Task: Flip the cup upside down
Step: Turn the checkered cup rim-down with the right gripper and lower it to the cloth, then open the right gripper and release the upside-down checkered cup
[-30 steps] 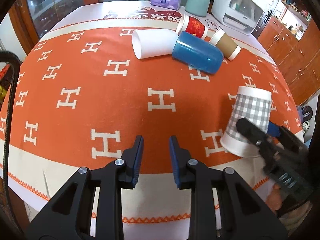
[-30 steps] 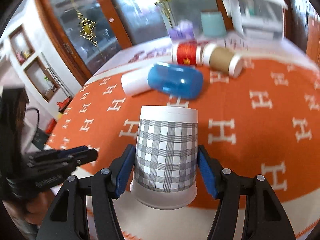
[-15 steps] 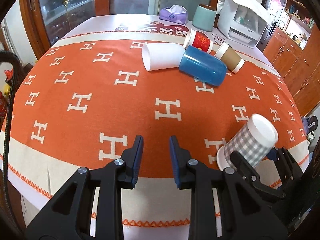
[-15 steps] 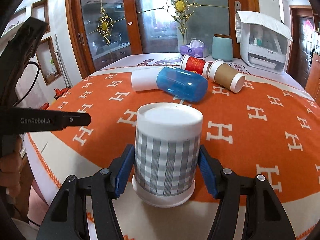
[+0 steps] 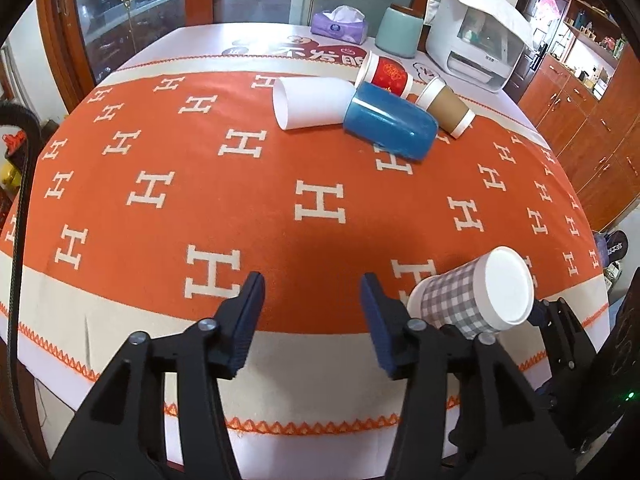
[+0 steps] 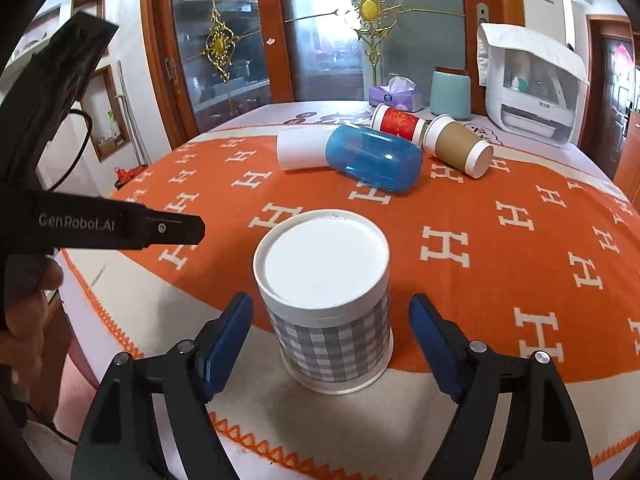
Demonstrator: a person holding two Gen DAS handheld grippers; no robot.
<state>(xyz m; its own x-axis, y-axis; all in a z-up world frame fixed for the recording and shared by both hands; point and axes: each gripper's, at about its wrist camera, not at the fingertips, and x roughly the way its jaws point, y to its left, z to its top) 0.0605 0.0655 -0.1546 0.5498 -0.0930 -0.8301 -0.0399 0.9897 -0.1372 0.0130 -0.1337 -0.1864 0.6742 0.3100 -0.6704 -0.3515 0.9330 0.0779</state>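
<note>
Jaws of the right gripper had opened wide off the checked cup, which now stood upside down near the counter edge, so the flip looked done; left gripper jaws had widened too, holding nothing.

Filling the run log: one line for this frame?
stage: release | gingham paper cup: upside down on tablecloth, base up | right gripper: open, straddling cup, no contact | left gripper: open, empty

Black plastic left gripper w/ blue jaws pads, silver screws, right gripper same, white "GenRobot.AI" txt
</note>
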